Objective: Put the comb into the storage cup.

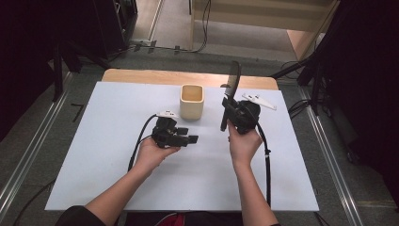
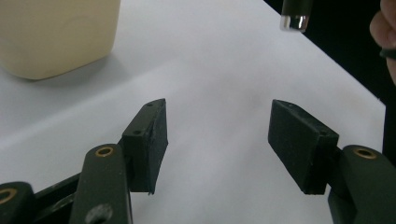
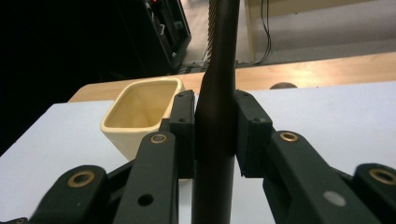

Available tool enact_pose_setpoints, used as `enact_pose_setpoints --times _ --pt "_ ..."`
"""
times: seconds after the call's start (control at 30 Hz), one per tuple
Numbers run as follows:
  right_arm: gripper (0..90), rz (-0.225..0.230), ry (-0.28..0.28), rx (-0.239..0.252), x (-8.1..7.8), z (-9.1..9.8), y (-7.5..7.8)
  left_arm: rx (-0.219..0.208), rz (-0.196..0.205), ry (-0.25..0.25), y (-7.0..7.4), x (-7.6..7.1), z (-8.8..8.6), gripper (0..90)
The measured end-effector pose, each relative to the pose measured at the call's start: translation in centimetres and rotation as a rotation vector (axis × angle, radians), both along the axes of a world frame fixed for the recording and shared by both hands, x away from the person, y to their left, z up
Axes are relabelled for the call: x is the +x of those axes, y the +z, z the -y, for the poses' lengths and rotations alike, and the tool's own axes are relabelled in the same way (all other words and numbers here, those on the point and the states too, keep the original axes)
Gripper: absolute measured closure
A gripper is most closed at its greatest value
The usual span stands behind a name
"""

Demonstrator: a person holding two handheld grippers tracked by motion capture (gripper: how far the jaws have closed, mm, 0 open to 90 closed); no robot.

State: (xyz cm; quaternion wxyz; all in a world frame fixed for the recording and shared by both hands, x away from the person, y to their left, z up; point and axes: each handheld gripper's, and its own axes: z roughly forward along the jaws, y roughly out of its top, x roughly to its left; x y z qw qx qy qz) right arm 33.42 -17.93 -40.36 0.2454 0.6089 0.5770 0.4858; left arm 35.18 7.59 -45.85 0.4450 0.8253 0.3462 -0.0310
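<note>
High view: right gripper (image 1: 234, 114) holds a dark knife (image 1: 231, 90) upright, serrated blade toward twelve o'clock, handle end hanging below the jaws. A cream cup (image 1: 192, 101) stands at nine o'clock of it, near but apart. Left gripper (image 1: 182, 139) lies low over the white table (image 1: 108, 155), at seven o'clock of the cup.

Left gripper view: jaws stand apart, nothing between them; the knife's metal-capped butt (image 2: 293, 18) hangs at one o'clock.

Right gripper view: jaws are clamped on the handle's upper part (image 3: 215, 126), the cup (image 3: 142, 114) at ten o'clock. Judged stiff, light and smooth-handled; best taken at the handle, never the blade.
</note>
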Motion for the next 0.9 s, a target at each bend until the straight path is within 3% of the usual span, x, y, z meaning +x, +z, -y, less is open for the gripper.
enact_pose_setpoints --times 0.13,0.37,0.57,0.9 --pt "70.2 0.014 0.005 -0.001 0.0 0.0 0.2 0.04 0.006 -0.02 0.0 -0.2 -0.6 37.3" --pt "70.2 0.035 0.009 -0.004 0.0 -0.3 0.3 0.055 0.01 -0.053 0.3 -0.6 -1.7 35.9" --pt "70.2 0.051 0.015 -0.01 0.3 -0.6 0.7 0.039 -0.022 -0.062 0.4 -1.0 -2.5 35.8" --pt "70.2 0.066 0.037 -0.006 0.7 -1.0 1.1 0.096 -0.033 -0.093 0.2 -1.8 -3.5 35.8"
